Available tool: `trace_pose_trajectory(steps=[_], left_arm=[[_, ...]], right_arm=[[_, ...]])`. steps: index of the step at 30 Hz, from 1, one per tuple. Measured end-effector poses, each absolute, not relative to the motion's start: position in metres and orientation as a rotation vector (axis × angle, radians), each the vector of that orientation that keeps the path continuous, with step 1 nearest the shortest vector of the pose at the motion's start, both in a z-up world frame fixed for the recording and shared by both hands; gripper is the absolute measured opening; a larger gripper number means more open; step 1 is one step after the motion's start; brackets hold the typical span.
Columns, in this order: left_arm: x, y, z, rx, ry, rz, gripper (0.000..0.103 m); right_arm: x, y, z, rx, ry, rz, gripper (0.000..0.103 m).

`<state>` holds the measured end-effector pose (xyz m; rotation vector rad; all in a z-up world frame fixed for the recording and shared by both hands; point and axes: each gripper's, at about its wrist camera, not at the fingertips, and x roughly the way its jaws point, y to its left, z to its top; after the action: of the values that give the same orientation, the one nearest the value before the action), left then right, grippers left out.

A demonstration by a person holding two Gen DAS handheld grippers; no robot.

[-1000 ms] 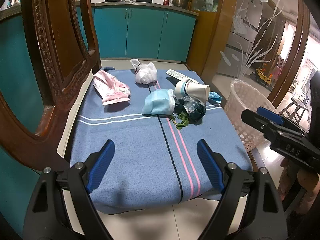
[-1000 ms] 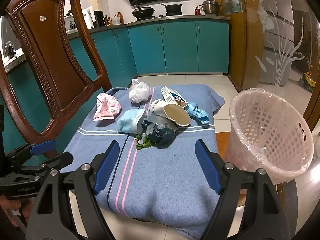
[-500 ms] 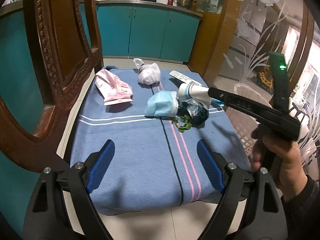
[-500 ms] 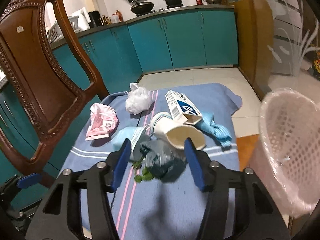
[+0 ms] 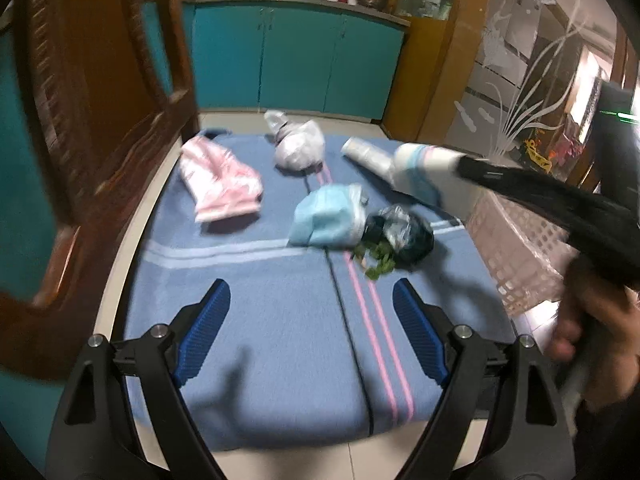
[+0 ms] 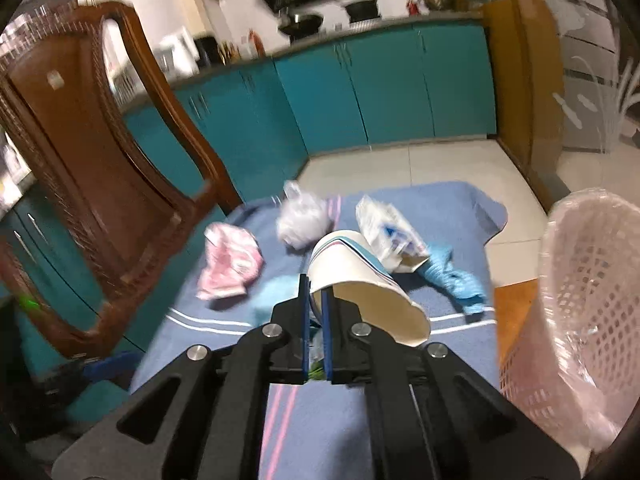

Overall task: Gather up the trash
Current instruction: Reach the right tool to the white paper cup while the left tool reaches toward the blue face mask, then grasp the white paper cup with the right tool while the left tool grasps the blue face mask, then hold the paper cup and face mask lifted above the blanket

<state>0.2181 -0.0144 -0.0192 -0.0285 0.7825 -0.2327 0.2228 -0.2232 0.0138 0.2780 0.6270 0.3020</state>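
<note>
Right wrist view shows the right hand-held gripper (image 6: 316,300) pinched tight on the rim of a white paper cup (image 6: 360,276) with blue and pink stripes, its jaws closed on the cup's edge so that the cup lies on its side with the open mouth facing the camera. The cup hangs over the middle of a desk covered by a blue cloth (image 6: 400,420) with pink and white stripes. Behind the cup lie a knotted white plastic bag (image 6: 300,220), a crumpled pink wrapper (image 6: 230,264) to the left, a white and blue carton (image 6: 386,228) and a twisted blue rag (image 6: 452,276) to the right. A pink lattice waste basket (image 6: 588,312) lined with clear plastic stands off the desk's right edge, and a carved wooden chair (image 6: 100,184) stands at the left. From the left wrist view, the left hand-held gripper (image 5: 310,332) is wide open over the near part of the cloth, with nothing between its blue pads. Ahead of it lie a light blue face mask (image 5: 324,220) and, touching it, a dark plastic bag (image 5: 404,232) with green leaves (image 5: 378,262) spilling out. The person's hand (image 5: 592,320) grips the right tool at the right edge, blurred.
</note>
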Motion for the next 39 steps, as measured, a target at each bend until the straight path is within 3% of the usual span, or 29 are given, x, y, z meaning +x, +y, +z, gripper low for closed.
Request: trace_pose_trajectory(steps=[3, 6, 9, 10, 12, 13, 24, 39], left_arm=[[0.247, -0.032, -0.024, 0.017, 0.783, -0.229, 0.082], [0.282, -0.051, -0.036, 0.065, 0.803, -0.235, 0.072], [0.314, -0.064, -0.053, 0.096, 0.855, -0.233, 0.056], [0.323, -0.065, -0.059, 0.091, 0.878, -0.238, 0.045], [0.336, -0.064, -0.068, 0.078, 0.923, -0.233, 0.011], [0.337, -0.062, -0.068, 0.071, 0.933, -0.225, 0.005], [0.201, -0.012, 0.024, 0.019, 0.697, -0.261, 0.005], [0.168, 0.010, 0.005, -0.011, 0.704, -0.204, 0.005]], right_arm=[[0.199, -0.236, 0.033, 0.296, 0.570, 0.294, 0.006], [0.180, -0.247, 0.040, 0.318, 0.551, 0.282, 0.006], [0.174, -0.250, 0.043, 0.340, 0.556, 0.281, 0.006], [0.173, -0.251, 0.045, 0.339, 0.553, 0.287, 0.006], [0.173, -0.249, 0.047, 0.317, 0.545, 0.297, 0.006], [0.172, -0.249, 0.046, 0.307, 0.545, 0.297, 0.006], [0.157, -0.239, 0.045, 0.264, 0.566, 0.325, 0.006], [0.131, -0.207, 0.030, 0.190, 0.607, 0.344, 0.006]])
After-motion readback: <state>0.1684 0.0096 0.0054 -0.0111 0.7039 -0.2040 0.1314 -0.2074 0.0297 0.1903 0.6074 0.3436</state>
